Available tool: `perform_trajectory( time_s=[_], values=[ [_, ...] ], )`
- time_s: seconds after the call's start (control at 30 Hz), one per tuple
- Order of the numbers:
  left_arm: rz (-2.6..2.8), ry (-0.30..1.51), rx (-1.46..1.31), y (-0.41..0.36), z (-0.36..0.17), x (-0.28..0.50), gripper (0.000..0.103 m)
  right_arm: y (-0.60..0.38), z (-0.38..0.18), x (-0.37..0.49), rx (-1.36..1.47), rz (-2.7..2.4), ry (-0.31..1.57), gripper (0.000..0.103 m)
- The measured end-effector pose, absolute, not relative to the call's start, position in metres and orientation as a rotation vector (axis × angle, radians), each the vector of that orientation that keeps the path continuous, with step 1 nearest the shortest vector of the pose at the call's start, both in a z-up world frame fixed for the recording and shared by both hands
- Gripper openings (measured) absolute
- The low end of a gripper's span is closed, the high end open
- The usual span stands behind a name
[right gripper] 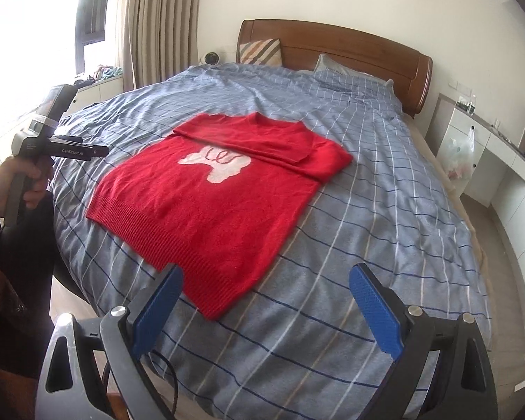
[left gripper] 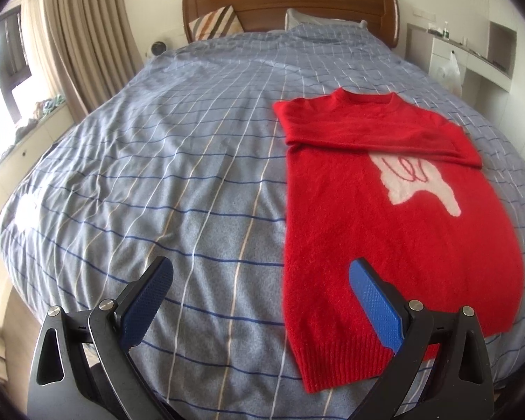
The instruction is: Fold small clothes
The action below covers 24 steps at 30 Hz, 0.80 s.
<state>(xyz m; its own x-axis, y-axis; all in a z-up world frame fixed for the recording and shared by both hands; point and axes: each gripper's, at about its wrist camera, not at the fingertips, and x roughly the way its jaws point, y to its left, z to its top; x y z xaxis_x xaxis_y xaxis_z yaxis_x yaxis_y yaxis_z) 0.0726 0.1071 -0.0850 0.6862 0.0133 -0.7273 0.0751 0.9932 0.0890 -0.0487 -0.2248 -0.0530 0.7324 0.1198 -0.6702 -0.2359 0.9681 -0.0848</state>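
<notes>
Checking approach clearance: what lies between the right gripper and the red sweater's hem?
Only bare checked bedspread, per the right wrist view. The open right gripper hovers short of the red sweater.

Free room: broad stretch of blue checked bedspread [left gripper: 164, 161] across the left and centre of the left wrist frame; in the right wrist frame, bare cover along the lower right.

Obstacles:
- red sweater [left gripper: 385, 217], lying flat at right of the left wrist frame, sleeves folded across the chest.
- striped cushion [left gripper: 215, 22] and pillow [left gripper: 308, 19], top centre against the headboard [left gripper: 290, 0].
- plastic bag [right gripper: 460, 155], right edge, beside the bed.
- curtain [left gripper: 84, 35], upper left.
</notes>
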Motion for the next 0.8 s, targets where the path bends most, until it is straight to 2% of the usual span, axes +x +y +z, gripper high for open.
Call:
perform_trajectory(
  time_s=[0.5, 0.8],
  values=[
    [-0.03, 0.86, 0.117, 0.097, -0.1, 0.064, 0.101, -0.208, -0.084, -0.012, -0.02, 0.049, 0.857, 0.095],
    [-0.04, 0.915, 0.086, 0.101, -0.119, 0.061, 0.101, -0.213, -0.081, 0.001, -0.017, -0.083, 0.915, 0.095]
  ],
)
